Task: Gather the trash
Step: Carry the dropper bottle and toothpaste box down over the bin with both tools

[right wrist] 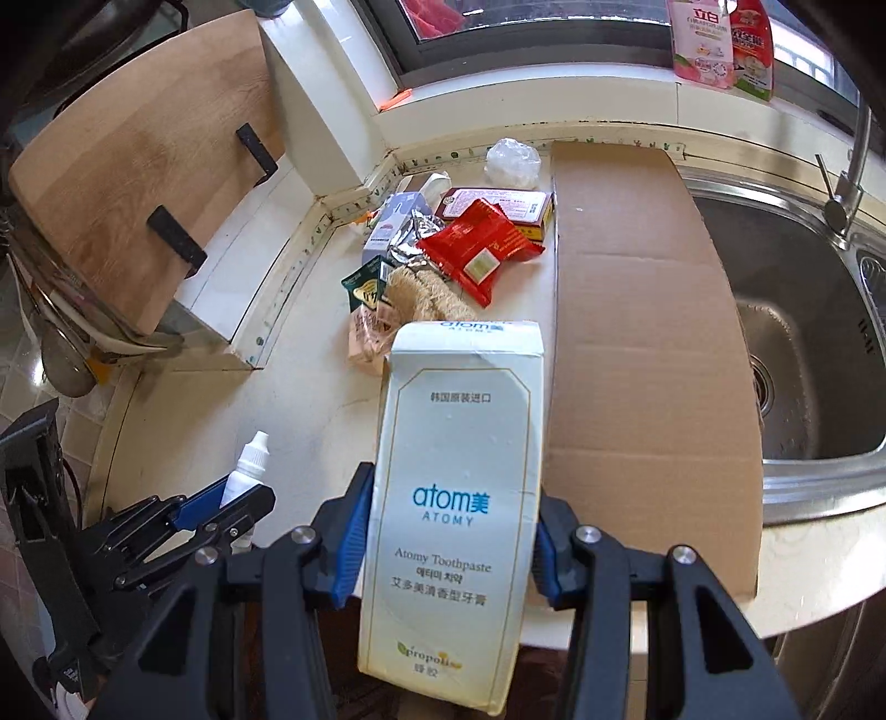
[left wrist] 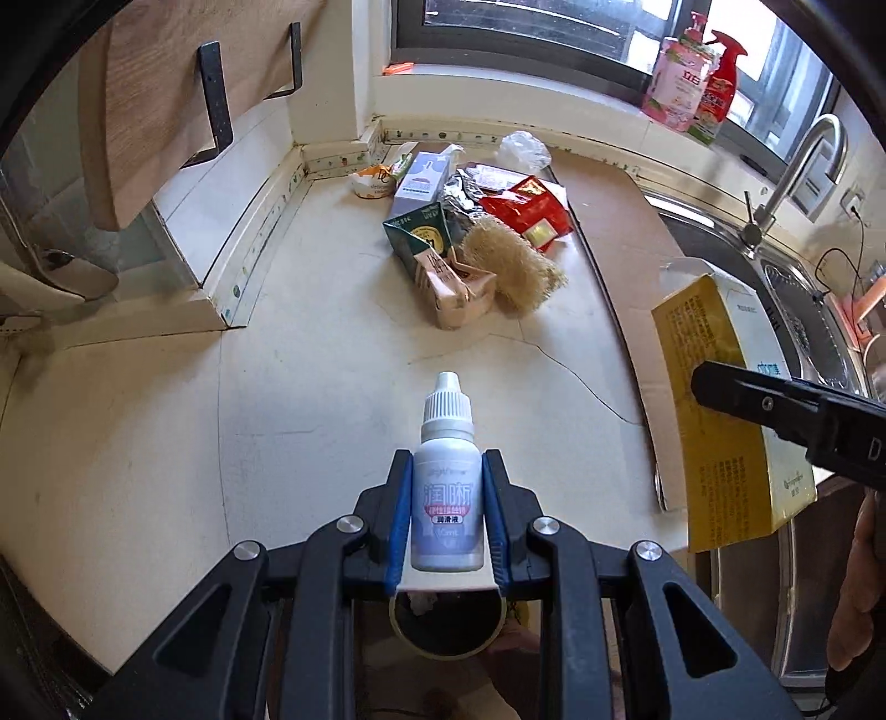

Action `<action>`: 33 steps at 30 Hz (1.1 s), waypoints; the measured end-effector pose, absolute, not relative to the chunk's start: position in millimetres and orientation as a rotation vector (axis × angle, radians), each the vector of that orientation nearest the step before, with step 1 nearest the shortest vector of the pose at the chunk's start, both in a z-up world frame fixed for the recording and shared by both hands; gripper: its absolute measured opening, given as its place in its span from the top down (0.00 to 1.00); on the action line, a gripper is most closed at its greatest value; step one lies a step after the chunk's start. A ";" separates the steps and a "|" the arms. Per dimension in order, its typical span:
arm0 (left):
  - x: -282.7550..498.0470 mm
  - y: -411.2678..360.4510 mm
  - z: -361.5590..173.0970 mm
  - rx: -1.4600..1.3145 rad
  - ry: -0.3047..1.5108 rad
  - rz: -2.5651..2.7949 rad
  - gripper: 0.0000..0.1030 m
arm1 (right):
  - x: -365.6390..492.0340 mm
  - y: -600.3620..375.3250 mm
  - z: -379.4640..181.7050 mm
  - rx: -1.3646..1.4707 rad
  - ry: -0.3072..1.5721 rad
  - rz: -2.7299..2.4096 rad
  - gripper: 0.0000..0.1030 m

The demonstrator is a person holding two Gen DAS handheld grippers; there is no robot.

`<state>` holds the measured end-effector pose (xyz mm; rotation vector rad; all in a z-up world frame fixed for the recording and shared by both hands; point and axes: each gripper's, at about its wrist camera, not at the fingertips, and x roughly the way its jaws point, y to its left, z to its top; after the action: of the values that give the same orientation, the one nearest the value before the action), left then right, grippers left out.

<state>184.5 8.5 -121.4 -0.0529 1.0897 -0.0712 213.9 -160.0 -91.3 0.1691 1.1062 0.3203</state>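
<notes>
Blue-padded left gripper (left wrist: 447, 501) clamps a small white dropper bottle (left wrist: 447, 487); the right gripper (right wrist: 446, 540) grips a toothpaste box (right wrist: 457, 498). Both are lifted near the counter (left wrist: 166, 443) edge, seemingly for disposal, while more trash (left wrist: 470, 232) lies far back.

1. Bright daylight thru window (left wrist: 526, 27) at back; panes blown out.
2. Soft shadows on surface (left wrist: 310, 387); mild glare on sink (right wrist: 803, 310).
3. Heavy fisheye bend, dark vignette at corners.
4. Centre sharp, edges slightly soft.
</notes>
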 end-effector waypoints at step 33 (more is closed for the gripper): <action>12.9 -15.6 -126.1 0.025 1.088 -0.185 0.79 | -7.2 -173.2 -123.0 0.218 1.153 0.198 0.53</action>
<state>12.9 -15.6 -126.1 0.0248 1.0881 -0.1854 -7.2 -173.2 -123.0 0.2178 1.1529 0.1978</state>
